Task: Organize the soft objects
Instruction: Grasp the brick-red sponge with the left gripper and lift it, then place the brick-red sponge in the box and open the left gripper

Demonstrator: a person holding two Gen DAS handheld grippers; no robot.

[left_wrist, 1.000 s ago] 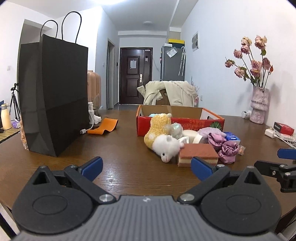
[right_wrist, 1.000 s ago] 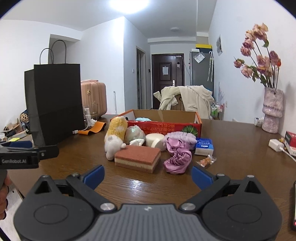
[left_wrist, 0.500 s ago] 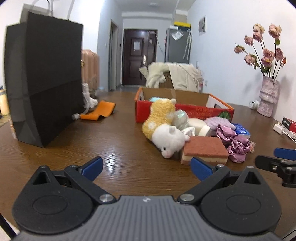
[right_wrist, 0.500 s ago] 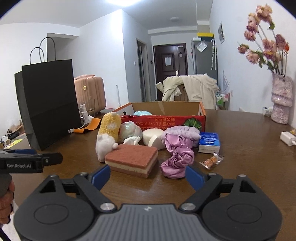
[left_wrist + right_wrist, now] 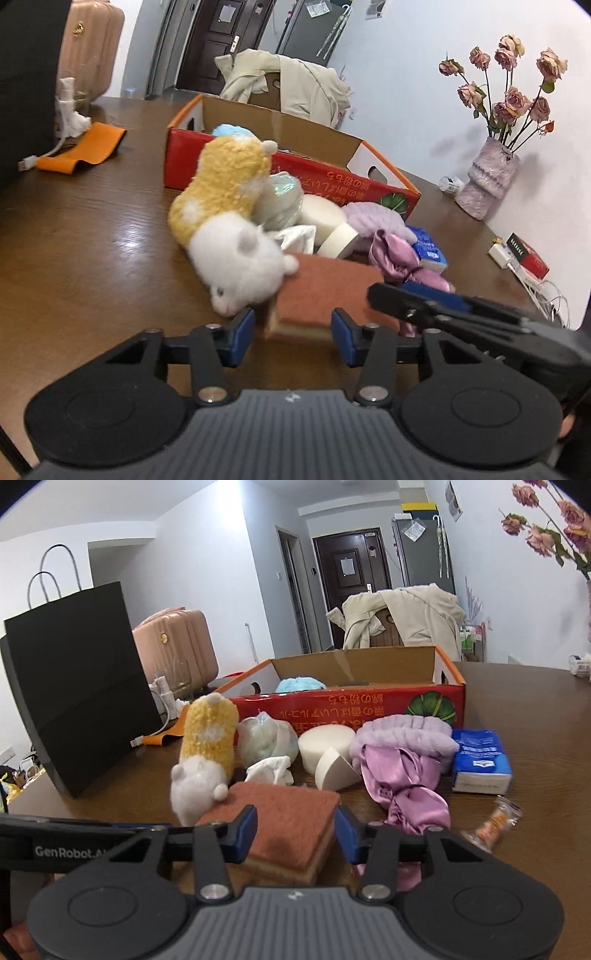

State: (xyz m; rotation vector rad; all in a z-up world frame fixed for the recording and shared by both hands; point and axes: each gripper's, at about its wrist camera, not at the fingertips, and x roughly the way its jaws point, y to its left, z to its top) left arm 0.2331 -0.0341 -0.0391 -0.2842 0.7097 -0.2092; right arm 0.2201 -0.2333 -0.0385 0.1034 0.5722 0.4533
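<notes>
Both tools are closing around the red-brown sponge [image 5: 328,291] on the bench [image 5: 92,266]. Left tool [image 5: 291,334] has one sponge end between its blue pads; right tool [image 5: 293,832] has the other. Pads look not yet tight. A plush toy [image 5: 229,236] touches the sponge, near the red box [image 5: 295,173].

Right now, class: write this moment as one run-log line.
left gripper: closing around rust-topped yellow sponge | right gripper: closing around sponge | red cardboard box: behind
</notes>
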